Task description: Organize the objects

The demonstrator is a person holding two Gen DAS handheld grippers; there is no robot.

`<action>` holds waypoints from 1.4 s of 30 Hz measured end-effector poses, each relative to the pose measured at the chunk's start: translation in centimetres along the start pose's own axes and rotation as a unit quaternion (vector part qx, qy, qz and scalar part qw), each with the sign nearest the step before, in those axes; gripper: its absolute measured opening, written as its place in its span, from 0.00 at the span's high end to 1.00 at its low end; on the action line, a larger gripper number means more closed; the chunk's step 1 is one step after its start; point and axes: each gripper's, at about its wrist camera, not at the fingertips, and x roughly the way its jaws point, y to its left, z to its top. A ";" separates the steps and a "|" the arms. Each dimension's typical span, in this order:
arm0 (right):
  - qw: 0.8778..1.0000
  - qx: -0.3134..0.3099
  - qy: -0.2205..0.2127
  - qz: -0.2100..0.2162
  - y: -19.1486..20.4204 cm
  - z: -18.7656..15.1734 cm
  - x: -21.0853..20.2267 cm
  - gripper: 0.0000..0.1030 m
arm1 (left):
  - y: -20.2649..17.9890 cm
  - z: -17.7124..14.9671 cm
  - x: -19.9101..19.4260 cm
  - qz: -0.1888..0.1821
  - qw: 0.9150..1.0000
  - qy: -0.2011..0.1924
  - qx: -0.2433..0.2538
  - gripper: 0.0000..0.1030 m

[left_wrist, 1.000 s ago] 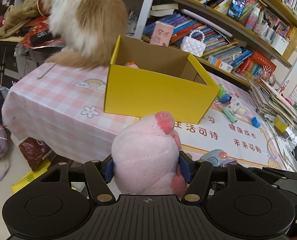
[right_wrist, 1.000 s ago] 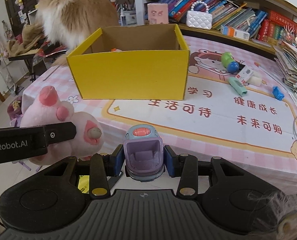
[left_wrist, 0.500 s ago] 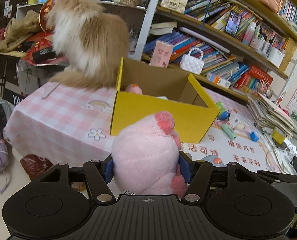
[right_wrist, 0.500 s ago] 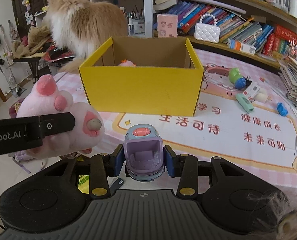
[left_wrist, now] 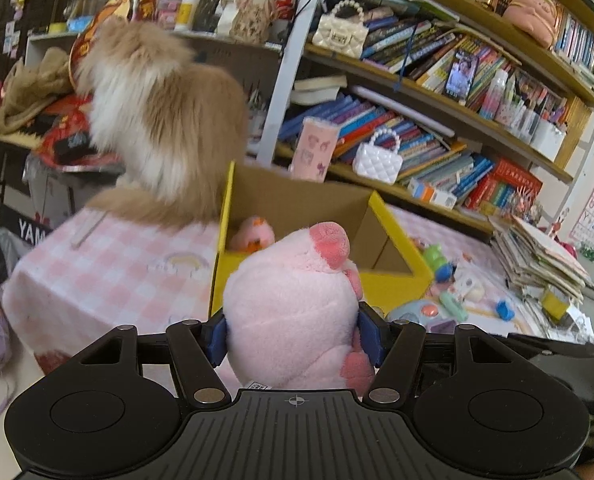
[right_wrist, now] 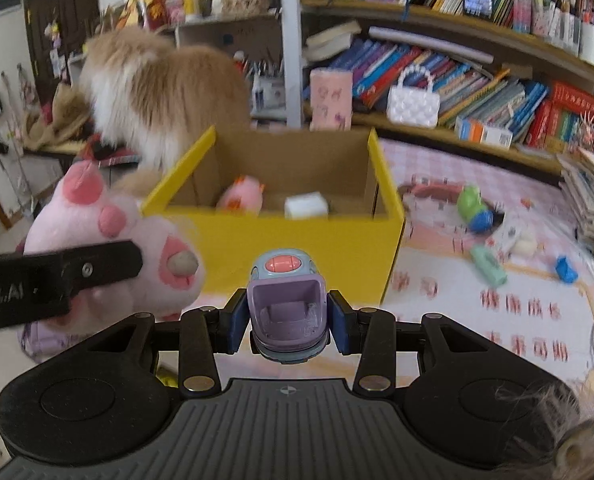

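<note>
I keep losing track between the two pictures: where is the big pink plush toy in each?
Left wrist: pink plush toy low centre, clamped in the left gripper.
Right wrist: same toy at left edge.
Shared landmark: yellow box behind it.

A big fluffy cat (left_wrist: 165, 120) with tan and white fur stands at the far corner of the worktop (left_wrist: 109, 264), which wears a pink checked cloth. Behind the cat is a messy side desk with a brown cloth (left_wrist: 21, 88) heaped on it. To the right of the cat runs a wooden bookshelf (right_wrist: 477, 136) packed with leaning books. On that shelf, right of the cat, stand a pink box with cartoon pictures (right_wrist: 331, 100) and a small white quilted handbag (right_wrist: 413, 104) with a bead handle. A cream handbag (left_wrist: 340, 34) sits on the shelf above. Far right of the cat lies a stack of papers (left_wrist: 541, 256).
</note>
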 end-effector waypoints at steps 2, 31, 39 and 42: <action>1.000 -0.001 -0.016 -0.003 -0.4 1.5 0.5 0.62 | -0.2 1.1 0.6 0.003 1.000 -0.010 0.002 0.40; 0.989 -0.111 0.076 0.065 -1.4 9.3 18.5 0.61 | 0.0 7.4 17.8 0.089 0.994 0.041 0.040 0.39; 0.985 -0.113 0.112 0.068 -2.1 9.9 20.7 0.61 | 0.0 7.6 20.7 0.096 0.992 0.065 0.051 0.39; 0.983 -0.126 0.121 0.064 -1.9 10.0 21.0 0.61 | -0.4 7.4 21.3 0.095 0.991 0.070 0.055 0.38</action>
